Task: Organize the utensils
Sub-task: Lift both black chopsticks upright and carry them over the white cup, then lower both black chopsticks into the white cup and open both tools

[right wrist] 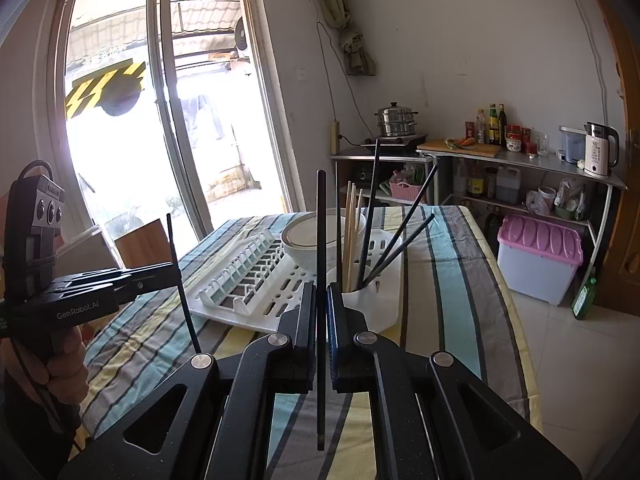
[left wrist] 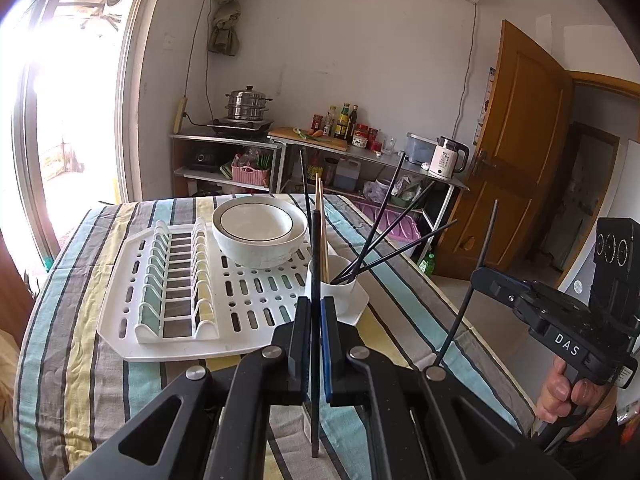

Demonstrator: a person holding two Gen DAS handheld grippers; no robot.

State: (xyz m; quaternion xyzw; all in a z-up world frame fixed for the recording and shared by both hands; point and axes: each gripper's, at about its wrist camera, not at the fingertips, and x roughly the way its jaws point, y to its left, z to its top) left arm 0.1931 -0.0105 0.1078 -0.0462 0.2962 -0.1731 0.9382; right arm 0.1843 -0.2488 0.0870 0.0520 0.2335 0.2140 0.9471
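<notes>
1. Left gripper (left wrist: 316,312): jaws closed on a black chopstick (left wrist: 316,320), clamped about mid-length. The stick stands near upright, one end above the fingers, the other hanging below them over the striped tablecloth (left wrist: 80,320).
2. Right gripper (right wrist: 321,312): jaws likewise closed on a second black chopstick (right wrist: 321,240), also near upright and gripped around its middle.
3. Target: the white utensil cup (left wrist: 340,284) sits at the near right corner of the white drying rack (left wrist: 132,280), just in front of the stacked white bowls (left wrist: 260,236). It already holds several black chopsticks leaning right and a few wooden ones standing straighter.
4. Governing relation: the cup lies ahead of and below both grippers. In the left wrist view it is directly behind the fingertips, slightly right; in the right wrist view, just right of the fingers. Neither gripper appears clearly nearer, judging from both views.
5. Pose: both grippers point forward and somewhat downward, side by side, with each stick's long axis roughly aligned to the cup's opening.
6. Judgement: each lower end must clear the cup rim before descent; the leaning sticks crowd the right side.
</notes>
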